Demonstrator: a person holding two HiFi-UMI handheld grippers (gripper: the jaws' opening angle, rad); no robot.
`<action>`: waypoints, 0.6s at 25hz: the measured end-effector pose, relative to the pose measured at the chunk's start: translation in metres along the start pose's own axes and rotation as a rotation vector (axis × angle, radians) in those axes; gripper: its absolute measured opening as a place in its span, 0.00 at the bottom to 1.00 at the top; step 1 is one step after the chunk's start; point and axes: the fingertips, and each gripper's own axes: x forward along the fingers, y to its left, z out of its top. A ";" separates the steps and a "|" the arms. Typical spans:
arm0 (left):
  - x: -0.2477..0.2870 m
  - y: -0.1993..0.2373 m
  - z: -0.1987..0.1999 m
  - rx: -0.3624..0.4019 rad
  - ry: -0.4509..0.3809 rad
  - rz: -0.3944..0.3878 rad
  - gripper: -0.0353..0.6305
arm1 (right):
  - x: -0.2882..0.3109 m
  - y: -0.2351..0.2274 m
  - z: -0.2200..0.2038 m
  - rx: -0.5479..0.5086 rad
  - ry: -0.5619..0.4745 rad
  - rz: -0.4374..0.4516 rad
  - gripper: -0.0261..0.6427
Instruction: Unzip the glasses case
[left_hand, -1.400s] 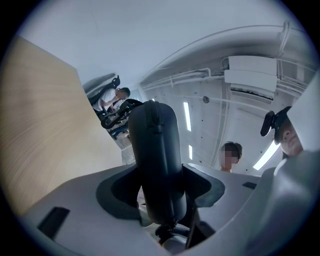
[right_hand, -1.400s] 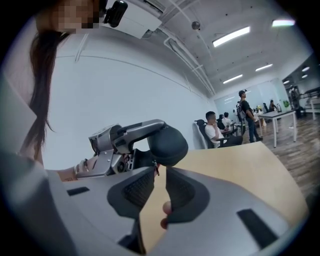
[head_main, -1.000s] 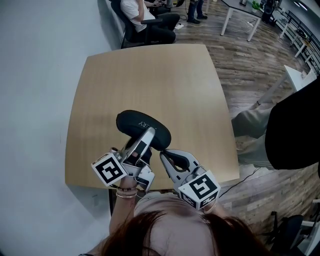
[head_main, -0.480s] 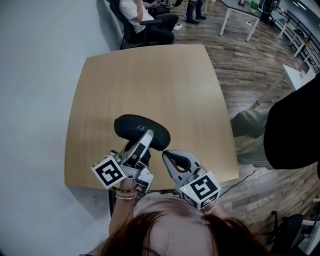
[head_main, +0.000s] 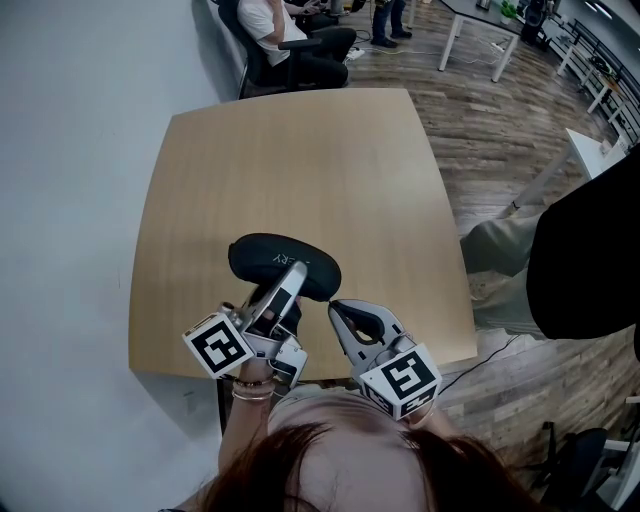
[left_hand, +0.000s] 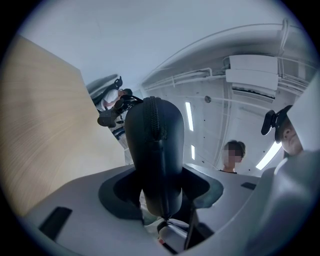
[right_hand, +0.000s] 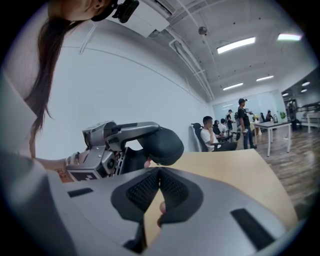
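Observation:
A black oval glasses case (head_main: 285, 262) is over the near part of the wooden table (head_main: 300, 150). My left gripper (head_main: 283, 290) is shut on its near end, one finger (head_main: 294, 275) lying over the top. Its jaws have just been closing on the case. In the left gripper view the case (left_hand: 155, 145) stands on edge between the jaws, its zip track facing the camera. My right gripper (head_main: 333, 306) is shut with nothing in it, just right of the case's near end. From the right gripper (right_hand: 159, 172) view, the case (right_hand: 161, 144) sits in the left gripper (right_hand: 130, 132) just ahead.
A white wall runs along the table's left side. A seated person on a chair (head_main: 295, 40) is beyond the far edge. Someone in dark clothes (head_main: 590, 250) stands at the right on the wood floor. White desks (head_main: 480, 30) are farther back.
The case and left gripper have hardly shifted. The right gripper's tip has edged slightly to the right.

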 end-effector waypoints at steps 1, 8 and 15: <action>0.000 0.001 0.000 0.001 0.001 0.003 0.40 | 0.000 -0.001 -0.001 0.000 0.002 -0.001 0.06; -0.001 0.006 -0.002 0.051 0.025 0.027 0.40 | -0.002 -0.007 -0.005 -0.007 0.011 -0.020 0.06; 0.001 0.004 -0.001 0.062 0.040 0.021 0.39 | -0.002 -0.013 -0.004 -0.012 0.016 -0.032 0.06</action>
